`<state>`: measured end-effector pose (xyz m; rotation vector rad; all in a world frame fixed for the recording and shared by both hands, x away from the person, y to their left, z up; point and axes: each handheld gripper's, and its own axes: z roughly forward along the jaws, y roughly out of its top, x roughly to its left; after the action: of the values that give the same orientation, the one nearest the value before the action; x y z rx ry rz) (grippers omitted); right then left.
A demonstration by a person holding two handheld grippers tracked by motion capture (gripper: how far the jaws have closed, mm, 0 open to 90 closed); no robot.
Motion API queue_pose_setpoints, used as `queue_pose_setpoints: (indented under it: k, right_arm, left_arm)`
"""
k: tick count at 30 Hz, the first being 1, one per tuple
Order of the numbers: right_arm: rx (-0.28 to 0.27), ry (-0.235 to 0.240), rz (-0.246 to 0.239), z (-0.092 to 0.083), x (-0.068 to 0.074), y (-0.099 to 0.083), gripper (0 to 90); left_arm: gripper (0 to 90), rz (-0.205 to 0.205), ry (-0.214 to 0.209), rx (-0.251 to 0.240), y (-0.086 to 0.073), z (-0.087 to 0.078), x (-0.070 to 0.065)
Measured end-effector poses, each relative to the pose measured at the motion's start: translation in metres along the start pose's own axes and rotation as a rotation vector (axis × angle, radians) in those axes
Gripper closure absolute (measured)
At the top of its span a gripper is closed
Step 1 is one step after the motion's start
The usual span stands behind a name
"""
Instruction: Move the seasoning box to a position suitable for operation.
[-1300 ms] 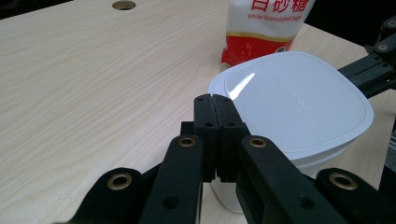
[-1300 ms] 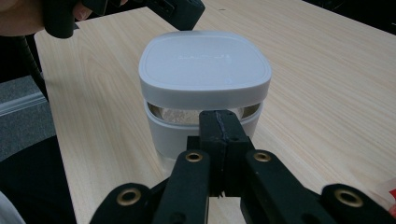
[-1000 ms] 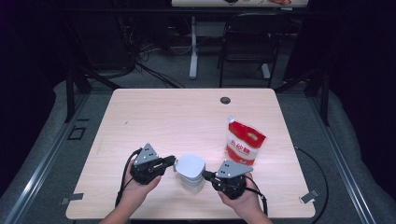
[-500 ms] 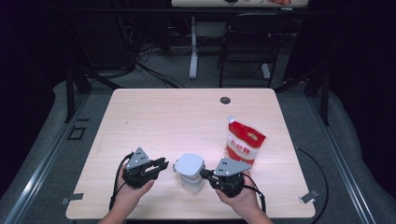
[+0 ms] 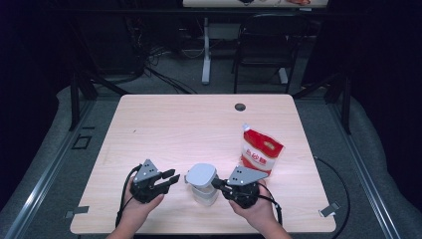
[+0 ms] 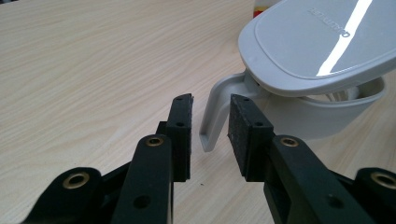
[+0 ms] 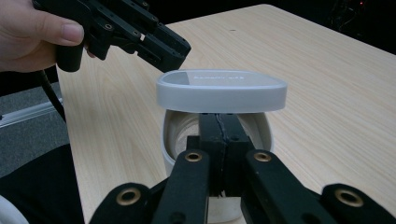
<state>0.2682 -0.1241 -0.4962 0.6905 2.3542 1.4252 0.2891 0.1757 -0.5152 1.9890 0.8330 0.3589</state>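
A white lidded container (image 5: 202,185) stands near the front edge of the worktop (image 5: 179,124), between the two hands, with a red-and-white pouch (image 5: 260,154) upright just behind and to its right. Progress, as judged from this moment: the hinged lid (image 7: 221,90) is already raised and sits roughly level above the open body, so the opening step appears done; the pouch looks untouched, and whatever is to go into the container remains to be handled. The right tool (image 5: 217,183) has its jaws pressed together on the near rim of the container body, seen in the right gripper view as two pads meeting over the wall, steadying it. The left tool (image 5: 172,177) lies just beside the container and apart from it; its jaws have just been opening and now stand partly spread, with nothing pinched between them. In the left gripper view the lid's grey hinge arm (image 6: 219,112) shows beyond the gap between the pads (image 6: 244,135), untouched.
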Motion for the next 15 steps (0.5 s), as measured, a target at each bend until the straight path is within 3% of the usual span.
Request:
queue_pose_setpoints:
  k: [3, 8, 15]
  right_arm:
    - [-0.005, -0.003, 0.016, 0.0002, -0.0023, 0.0013, 90.0]
    - [-0.003, -0.010, 0.005, 0.0003, -0.0025, 0.0060, 90.0]
    - [0.006, -0.011, 0.003, 0.0018, -0.0043, 0.0070, 90.0]
  left_arm:
    - [69.6, -0.009, -0.028, -0.019, 0.0024, -0.0032, -0.0010]
    - [69.4, 0.007, -0.036, -0.017, 0.0038, -0.0044, -0.0054]
    - [68.9, -0.007, -0.033, -0.022, 0.0036, -0.0030, -0.0036]
